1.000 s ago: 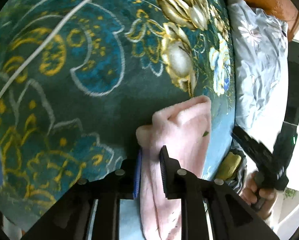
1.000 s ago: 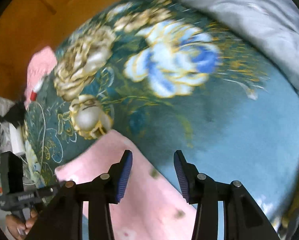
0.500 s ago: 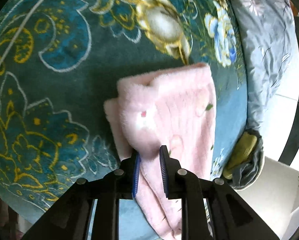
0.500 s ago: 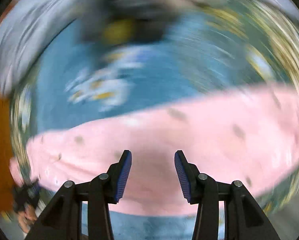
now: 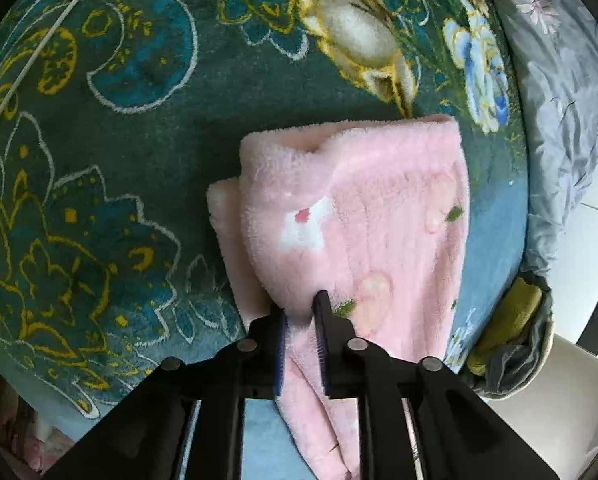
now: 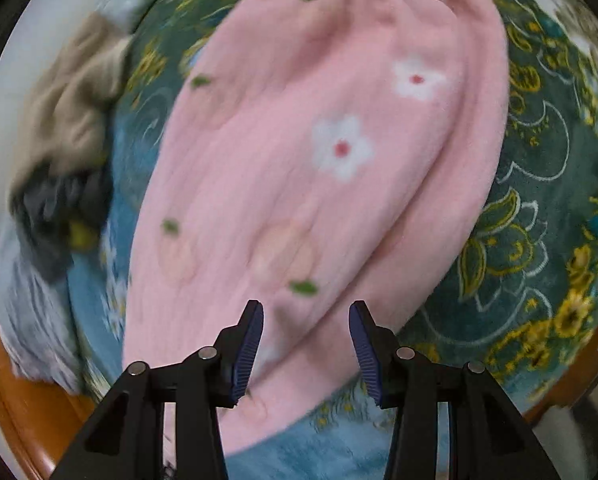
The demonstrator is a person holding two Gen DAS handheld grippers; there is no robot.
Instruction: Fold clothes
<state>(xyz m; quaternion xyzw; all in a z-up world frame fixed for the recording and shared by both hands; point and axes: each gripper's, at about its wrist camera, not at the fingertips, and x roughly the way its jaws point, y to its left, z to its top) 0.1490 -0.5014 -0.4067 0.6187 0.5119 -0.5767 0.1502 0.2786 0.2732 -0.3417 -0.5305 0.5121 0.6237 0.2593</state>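
Note:
A pink fleece garment with white flowers lies folded on a teal floral blanket. My left gripper is shut on a bunched edge of the garment's upper layer. A lower layer sticks out to the left beneath it. In the right wrist view the same pink garment stretches away from me along the blanket. My right gripper is open and empty, hovering over the garment's near end.
A grey flowered quilt lies along the right of the left wrist view, with a yellow-and-grey cloth bundle at its near end. A beige and grey clothes pile lies left of the garment. A white cord crosses the blanket. An orange wooden frame borders it.
My left gripper has pulled back with the pinched garment edge, showing the folded stack. My right gripper has swung round fast and now looks along the garment's length, still open.

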